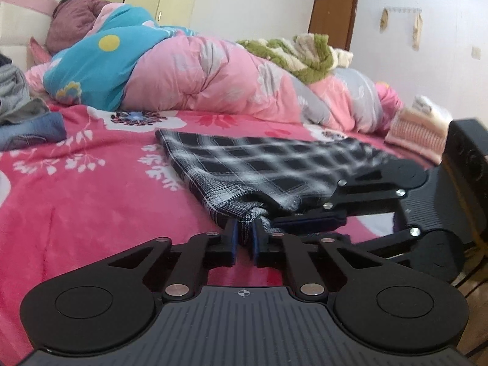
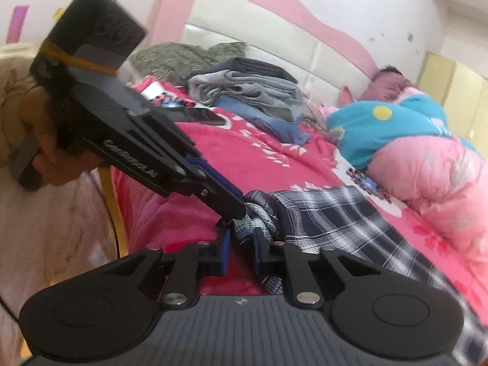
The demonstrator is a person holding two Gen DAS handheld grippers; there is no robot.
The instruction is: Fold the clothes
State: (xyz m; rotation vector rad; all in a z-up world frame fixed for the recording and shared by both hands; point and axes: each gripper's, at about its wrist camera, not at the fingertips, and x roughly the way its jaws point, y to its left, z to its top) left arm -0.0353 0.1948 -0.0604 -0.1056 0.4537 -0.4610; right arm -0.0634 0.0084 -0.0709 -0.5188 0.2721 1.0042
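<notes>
Pink bedspread [image 1: 91, 189]; both grippers pinch plaid garment [image 1: 244, 167]; lettering illegible

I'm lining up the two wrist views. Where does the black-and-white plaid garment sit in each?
Left wrist: plaid garment at centre, spread on the bed away from the jaws.
Right wrist: plaid garment centre-right, running to the lower right.
Shared landmark: blue patch with yellow dot.

Left of the plaid garment [image 1: 244, 164] the bedsheet [image 1: 76, 189] lies free; behind it, the pink quilt [image 1: 213, 82] blocks passage.
</notes>
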